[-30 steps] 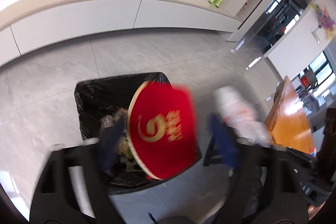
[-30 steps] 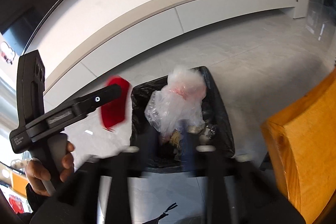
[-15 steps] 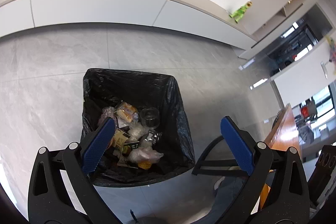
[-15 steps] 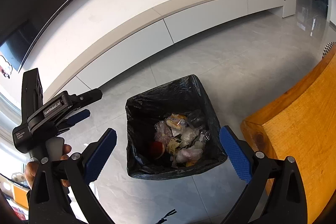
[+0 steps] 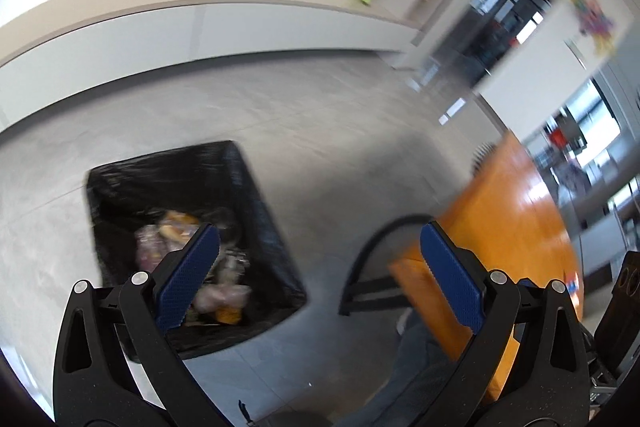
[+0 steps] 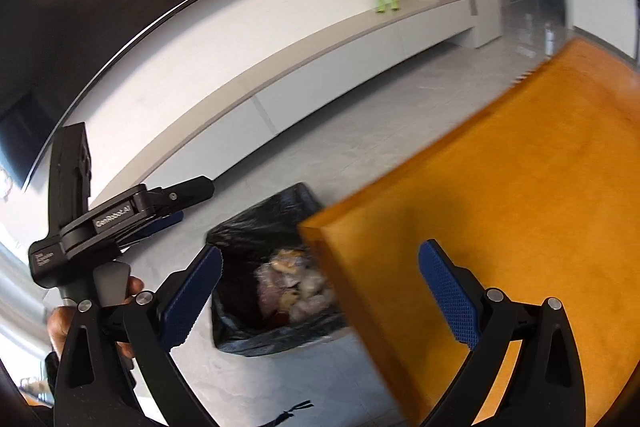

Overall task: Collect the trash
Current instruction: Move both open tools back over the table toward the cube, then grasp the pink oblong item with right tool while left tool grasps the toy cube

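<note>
Both grippers, left and right, fingers spread and empty; black-lined square trash bin on the grey floor left of the orange wooden tabletop, holding wrappers; between pickups, next likely seeking tabletop litter.

The right hand-held gripper has its jaws spread wide, with nothing between the blue pads. Below it, a bin lined with a black bag stands on the grey tiled floor. The bin contains mixed trash, which appears to be mostly crumpled plastic; blur prevents closer identification. An orange wooden counter overlaps the bin's right side. At left, a hand holds the left hand-held gripper, well apart from the bin.
</note>
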Available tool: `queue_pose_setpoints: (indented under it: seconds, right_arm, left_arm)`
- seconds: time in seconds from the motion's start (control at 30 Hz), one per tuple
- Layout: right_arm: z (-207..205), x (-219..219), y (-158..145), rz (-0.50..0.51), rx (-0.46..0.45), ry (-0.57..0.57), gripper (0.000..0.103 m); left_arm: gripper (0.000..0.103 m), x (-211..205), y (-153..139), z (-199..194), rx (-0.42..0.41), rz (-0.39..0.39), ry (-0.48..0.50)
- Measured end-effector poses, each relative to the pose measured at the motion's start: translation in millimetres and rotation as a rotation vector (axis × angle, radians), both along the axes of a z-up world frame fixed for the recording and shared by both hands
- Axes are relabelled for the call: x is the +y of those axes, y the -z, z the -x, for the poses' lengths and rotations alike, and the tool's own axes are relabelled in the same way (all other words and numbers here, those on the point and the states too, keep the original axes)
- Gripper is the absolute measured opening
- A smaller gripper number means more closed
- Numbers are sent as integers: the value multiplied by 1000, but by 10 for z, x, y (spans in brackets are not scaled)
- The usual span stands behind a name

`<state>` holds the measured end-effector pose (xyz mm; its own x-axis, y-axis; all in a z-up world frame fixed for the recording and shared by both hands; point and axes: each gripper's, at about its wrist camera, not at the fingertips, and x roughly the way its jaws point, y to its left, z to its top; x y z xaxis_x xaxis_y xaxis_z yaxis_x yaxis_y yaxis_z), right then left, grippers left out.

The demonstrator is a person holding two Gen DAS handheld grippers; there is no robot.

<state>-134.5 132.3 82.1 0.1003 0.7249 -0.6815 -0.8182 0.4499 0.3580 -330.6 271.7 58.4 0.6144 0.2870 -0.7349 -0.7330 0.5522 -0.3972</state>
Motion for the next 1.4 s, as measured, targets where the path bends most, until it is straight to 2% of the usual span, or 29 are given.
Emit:
queue_pose_setpoints:
  seconds: [0.27, 0.43, 0.6, 0.67, 0.77, 0.8, 1.0, 1.13, 1.2, 1.23, 1.27, 1.33, 1.4]
  right_arm:
    - [-689, -948, 32, 106, -65, 388, 100]
    - [-1093, -1564, 44, 149, -79, 547, 100]
    - [-1405, -2158, 87, 116, -19, 702, 100]
    - [-1556, -2398, 104, 164, -26, 786, 100]
    - [-1773, -2695, 151, 192, 22, 845, 100]
    - [-1885, -2835, 179, 182, 64, 860, 100]
    - [-2478, -3440, 259, 145, 167, 968, 99]
    - [-2752, -3685, 237, 149, 170, 1084, 97]
    - [-2949, -3792, 269, 147, 201, 1097, 93]
    - [-3082, -3816, 294, 155, 226, 1109, 88]
    - [-3195, -3849, 335, 170, 257, 1119, 77]
    - [-3332, -3855, 397, 225, 289, 1133, 65]
    - [-3470, -3856, 496, 266, 330, 1139, 60]
  left_arm:
    - [97, -631, -49, -1090, 23, -18, 273]
    - [97, -1064, -72, -1684, 40, -29, 424]
    - [97, -1549, -154, -2237, 53, -75, 568]
    - [97, -1746, -169, -2470, 55, -83, 624]
    - [97, -2005, -168, -2774, 68, -97, 686]
    - [97, -2101, -160, -2896, 74, -97, 709]
    - [97, -2608, -122, -3410, 93, -119, 838]
    - [97, -2851, -128, -3715, 124, -146, 894]
    - [97, -2963, -138, -3856, 136, -175, 919]
    - [97, -3026, -142, -3936, 144, -191, 931]
    - [97, -3069, -140, -3981, 150, -199, 940]
    - [97, -3198, -148, -4163, 160, -216, 958]
    - [97, -3273, -136, -4293, 164, -224, 970]
